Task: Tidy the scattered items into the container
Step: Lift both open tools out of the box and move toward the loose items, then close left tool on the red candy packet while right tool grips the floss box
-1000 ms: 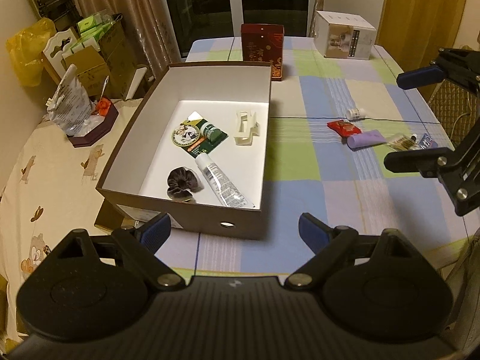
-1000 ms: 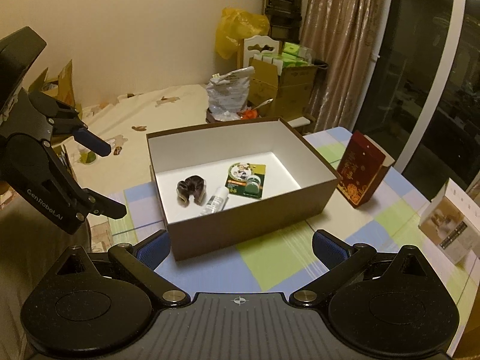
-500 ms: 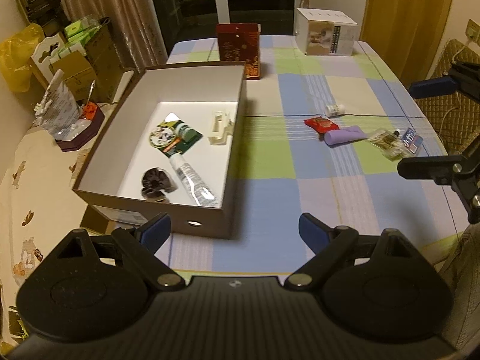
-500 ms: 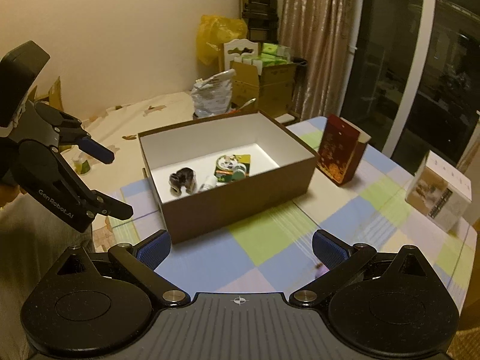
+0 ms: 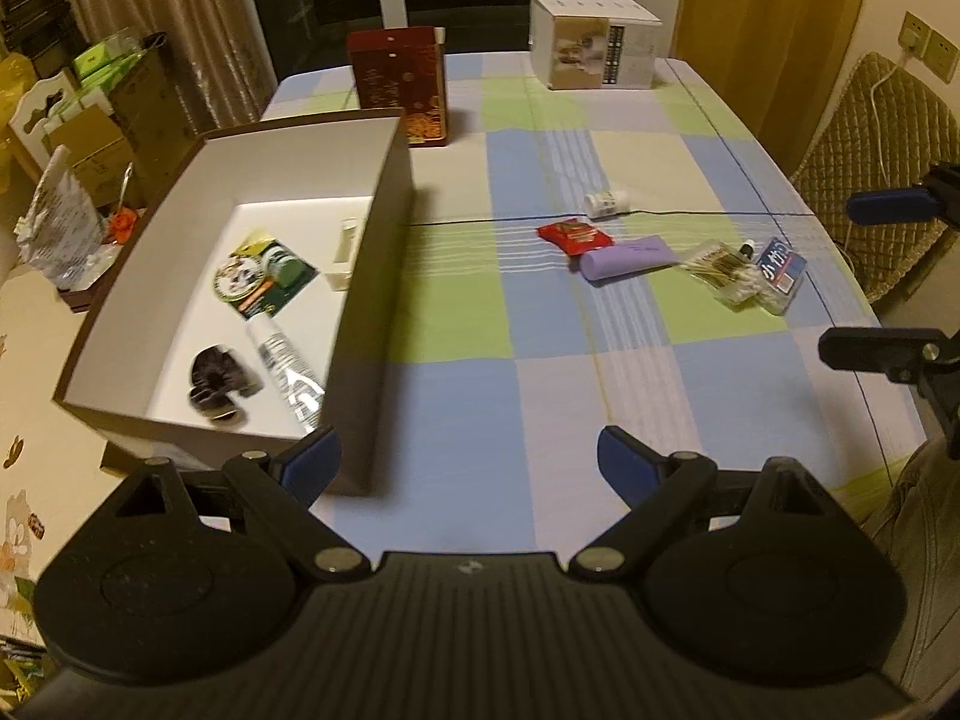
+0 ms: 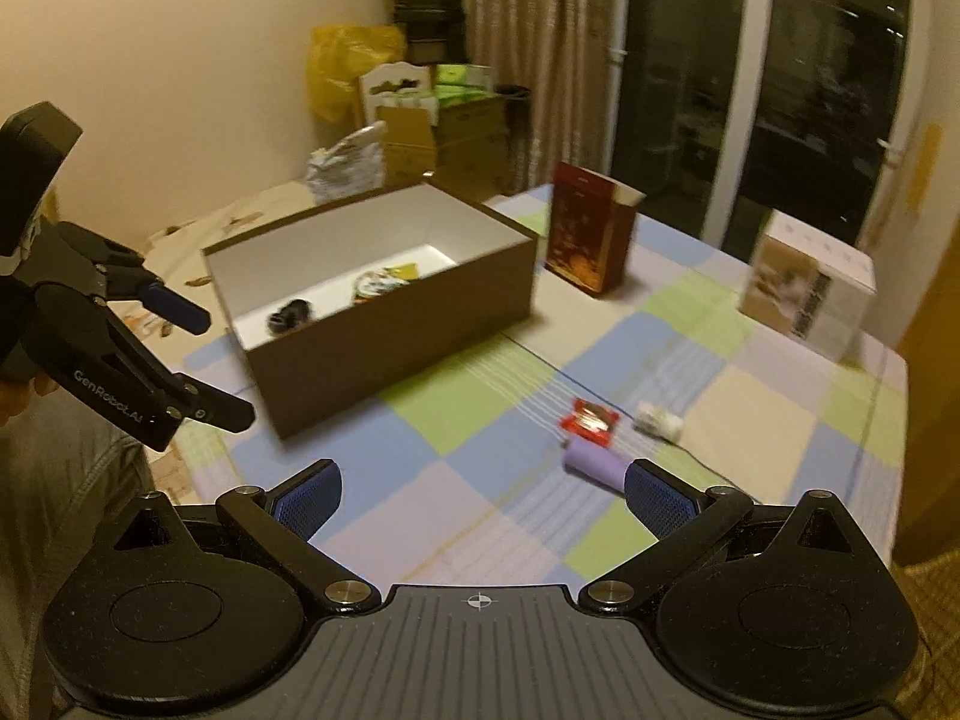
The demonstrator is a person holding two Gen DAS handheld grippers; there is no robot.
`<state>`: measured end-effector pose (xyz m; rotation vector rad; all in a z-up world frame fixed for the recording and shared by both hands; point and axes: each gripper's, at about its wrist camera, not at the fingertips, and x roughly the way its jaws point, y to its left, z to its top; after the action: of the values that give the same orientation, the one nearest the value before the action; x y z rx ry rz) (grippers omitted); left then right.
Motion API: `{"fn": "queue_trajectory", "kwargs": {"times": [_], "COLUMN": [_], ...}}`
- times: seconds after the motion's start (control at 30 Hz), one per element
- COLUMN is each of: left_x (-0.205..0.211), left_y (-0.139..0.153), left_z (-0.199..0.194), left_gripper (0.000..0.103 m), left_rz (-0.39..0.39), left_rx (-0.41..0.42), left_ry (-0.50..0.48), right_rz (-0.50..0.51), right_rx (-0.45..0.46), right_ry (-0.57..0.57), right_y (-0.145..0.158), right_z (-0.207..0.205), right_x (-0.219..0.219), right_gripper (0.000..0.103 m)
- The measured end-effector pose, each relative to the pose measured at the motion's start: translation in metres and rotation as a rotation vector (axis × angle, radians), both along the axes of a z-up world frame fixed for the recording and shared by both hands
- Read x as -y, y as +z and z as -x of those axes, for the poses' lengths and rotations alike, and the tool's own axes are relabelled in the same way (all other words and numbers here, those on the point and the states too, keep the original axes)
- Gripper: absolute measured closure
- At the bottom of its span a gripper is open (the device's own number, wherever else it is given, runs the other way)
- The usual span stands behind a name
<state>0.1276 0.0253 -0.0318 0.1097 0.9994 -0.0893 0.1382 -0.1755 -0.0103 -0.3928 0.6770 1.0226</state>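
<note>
Inside the brown box (image 5: 366, 276) lie five items; both grippers' jaws gape, empty.

White lettering "GenRobot.AI" runs along the black arm of the left gripper (image 6: 231, 363), at nine o'clock in the right wrist view.

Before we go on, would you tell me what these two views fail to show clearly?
- White item in the box: left wrist view, partly behind the box wall.
- Cotton swab bag: out of the right wrist view.
- Small white bottle: label blurred in both views.
</note>
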Motion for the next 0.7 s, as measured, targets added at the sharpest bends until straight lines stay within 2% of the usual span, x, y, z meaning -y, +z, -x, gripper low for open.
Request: {"fn": "queue_trajectory", "kwargs": {"times": [0.27,0.53,0.7], "left_x": [0.025,0.042,0.048], "left_y": [-0.018,-0.045,-0.06], "left_z": [-0.019,-0.044,-0.065], "left_gripper": [0.013,0.013,0.013], "left_rz": [0.01,0.021,0.037], "left_rx": [0.001,-0.024,-0.046], "left_ry": [-0.046,-0.072,-0.076], "right_rz": [0.02,0.029,0.024], "right_rx": [-0.027,-0.114,-0.159], "right_ry": [-0.131,-0.307,-0.357], "right_y": [-0.008,-0.031,-0.043], "right_z": [-0.016,-0.039,-0.058], "right_x": [0.038,0.07,0.073], "right_gripper": [0.0,0.0,0.0]}}
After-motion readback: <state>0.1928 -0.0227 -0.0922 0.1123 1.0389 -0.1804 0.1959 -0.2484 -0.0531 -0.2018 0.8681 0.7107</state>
